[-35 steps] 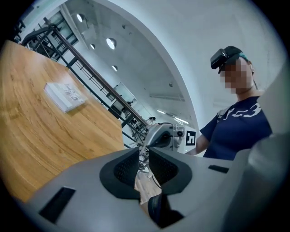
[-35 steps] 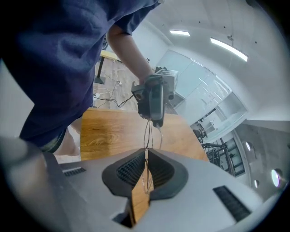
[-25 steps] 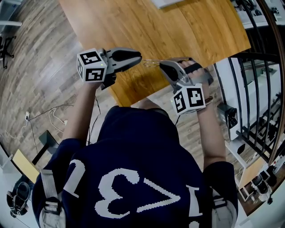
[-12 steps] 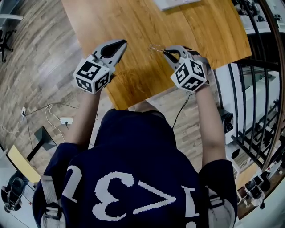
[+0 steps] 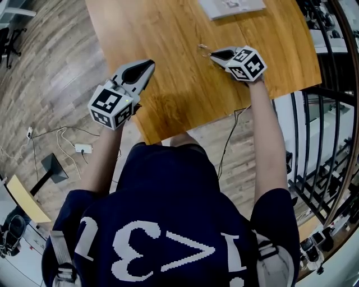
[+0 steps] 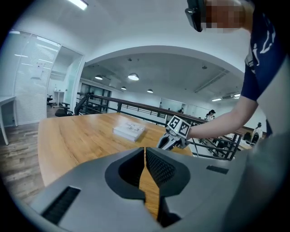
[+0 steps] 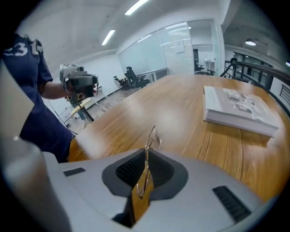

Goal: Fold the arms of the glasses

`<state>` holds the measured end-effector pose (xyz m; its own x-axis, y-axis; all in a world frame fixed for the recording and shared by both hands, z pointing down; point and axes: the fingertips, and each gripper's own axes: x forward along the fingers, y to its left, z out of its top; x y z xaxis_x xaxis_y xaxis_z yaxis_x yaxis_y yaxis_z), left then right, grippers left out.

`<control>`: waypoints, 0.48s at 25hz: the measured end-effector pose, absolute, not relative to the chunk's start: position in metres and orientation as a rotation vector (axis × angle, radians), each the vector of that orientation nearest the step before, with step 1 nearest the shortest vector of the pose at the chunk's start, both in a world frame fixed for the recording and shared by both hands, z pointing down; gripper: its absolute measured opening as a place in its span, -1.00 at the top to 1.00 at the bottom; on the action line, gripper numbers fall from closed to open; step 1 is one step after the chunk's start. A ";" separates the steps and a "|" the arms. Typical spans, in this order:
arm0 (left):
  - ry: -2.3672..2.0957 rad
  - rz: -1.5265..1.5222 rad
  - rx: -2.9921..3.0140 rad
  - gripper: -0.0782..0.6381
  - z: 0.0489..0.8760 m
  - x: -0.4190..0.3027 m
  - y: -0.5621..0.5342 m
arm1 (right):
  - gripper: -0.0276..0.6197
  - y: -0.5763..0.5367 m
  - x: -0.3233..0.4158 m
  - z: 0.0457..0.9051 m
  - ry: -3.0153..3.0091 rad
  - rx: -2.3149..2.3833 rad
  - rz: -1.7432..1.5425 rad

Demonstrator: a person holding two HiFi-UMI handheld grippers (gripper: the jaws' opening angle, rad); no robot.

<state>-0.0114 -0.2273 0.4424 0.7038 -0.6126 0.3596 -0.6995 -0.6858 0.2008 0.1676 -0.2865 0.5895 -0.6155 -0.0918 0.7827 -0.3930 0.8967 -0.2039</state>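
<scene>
Thin wire-rimmed glasses (image 7: 146,167) are pinched edge-on between the pads of my right gripper (image 7: 146,174), sticking up and forward past the fingertips. In the head view the glasses (image 5: 203,48) show as a small wire shape just left of the right gripper (image 5: 215,55), low over the wooden table (image 5: 168,50). My left gripper (image 5: 147,66) is shut with nothing in it, over the table's near left part, well apart from the glasses. Its pads (image 6: 156,165) meet with only a thin slit between them.
A white book (image 5: 231,7) lies on the table's far side, beyond the right gripper; it also shows as a white book (image 7: 238,111) in the right gripper view. A black railing (image 5: 331,112) runs to the right of the table. Cables lie on the floor (image 5: 61,143) at left.
The left gripper let go of the glasses, shut, and drew away to the left. The right gripper carried the glasses forward and down toward the table, rolling its wrist.
</scene>
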 end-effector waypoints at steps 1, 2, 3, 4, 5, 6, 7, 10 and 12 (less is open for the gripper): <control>-1.037 0.379 2.584 0.71 0.443 -0.013 -0.227 | 0.79 -0.291 0.169 0.590 -2.217 0.347 0.477; -1.042 0.378 2.579 0.71 0.443 -0.015 -0.227 | 0.79 -0.295 0.171 0.590 -2.218 0.349 0.483; -1.045 0.377 2.575 0.71 0.444 -0.016 -0.228 | 0.78 -0.300 0.172 0.591 -2.216 0.352 0.477; -1.045 0.377 2.572 0.71 0.444 -0.017 -0.228 | 0.78 -0.304 0.172 0.591 -2.213 0.354 0.466; -1.044 0.376 2.571 0.71 0.445 -0.018 -0.229 | 0.77 -0.307 0.172 0.591 -2.210 0.356 0.454; -1.043 0.375 2.571 0.71 0.444 -0.018 -0.230 | 0.76 -0.310 0.172 0.591 -2.205 0.361 0.443; -1.042 0.374 2.572 0.71 0.443 -0.019 -0.230 | 0.74 -0.313 0.172 0.591 -2.198 0.367 0.435; -1.037 0.369 2.576 0.71 0.441 -0.020 -0.230 | 0.59 -0.317 0.176 0.595 -2.169 0.383 0.424; -1.031 0.367 2.580 0.71 0.440 -0.020 -0.230 | 0.59 -0.317 0.178 0.598 -2.159 0.393 0.421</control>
